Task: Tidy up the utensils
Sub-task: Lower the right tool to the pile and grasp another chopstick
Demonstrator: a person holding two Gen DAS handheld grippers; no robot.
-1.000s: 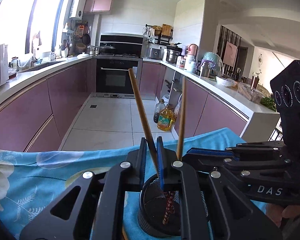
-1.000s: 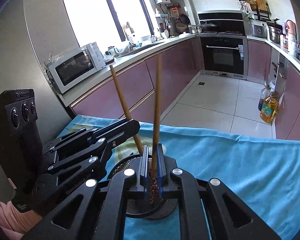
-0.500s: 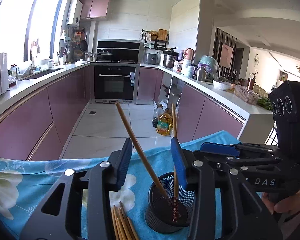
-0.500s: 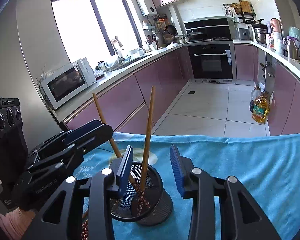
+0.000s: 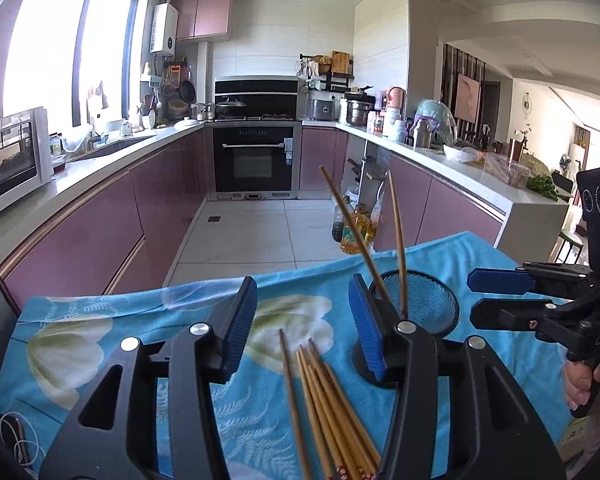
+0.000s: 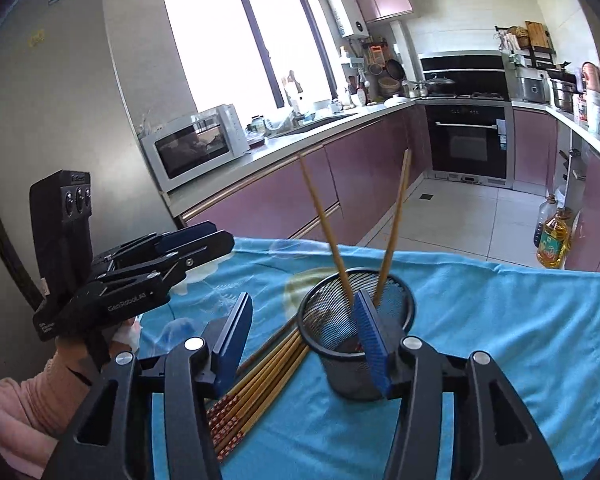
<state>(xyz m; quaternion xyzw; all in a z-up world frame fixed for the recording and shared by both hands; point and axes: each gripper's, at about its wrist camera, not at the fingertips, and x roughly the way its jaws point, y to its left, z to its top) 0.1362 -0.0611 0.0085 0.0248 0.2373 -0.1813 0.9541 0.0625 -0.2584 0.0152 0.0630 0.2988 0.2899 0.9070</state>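
A black mesh cup [image 5: 428, 308] [image 6: 352, 376] stands on the blue floral cloth [image 5: 100, 352] [image 6: 500, 320]. Two wooden chopsticks [image 5: 356, 232] [image 6: 324, 232] lean apart inside it. Several more chopsticks [image 5: 328, 408] [image 6: 260, 380] lie bundled on the cloth just left of the cup. My left gripper [image 5: 304, 328] [image 6: 216, 246] hovers over that bundle with its jaws opening and nothing between the pads. My right gripper [image 6: 304, 338] [image 5: 476, 296] sits close in front of the cup, also opening and holding nothing, its right finger overlapping the cup's near wall.
The cloth-covered table ends just beyond the cup, with tiled kitchen floor past it. Oil bottles [image 6: 554, 240] stand on the floor by the right-hand cabinets. A coiled white cable [image 5: 8, 436] lies at the table's near left corner. A hand [image 5: 580, 388] holds the right gripper.
Both grippers were shut on a chopstick each over the cup. They opened, left the chopsticks standing in it, and drew back, the left one sliding left over the loose bundle.
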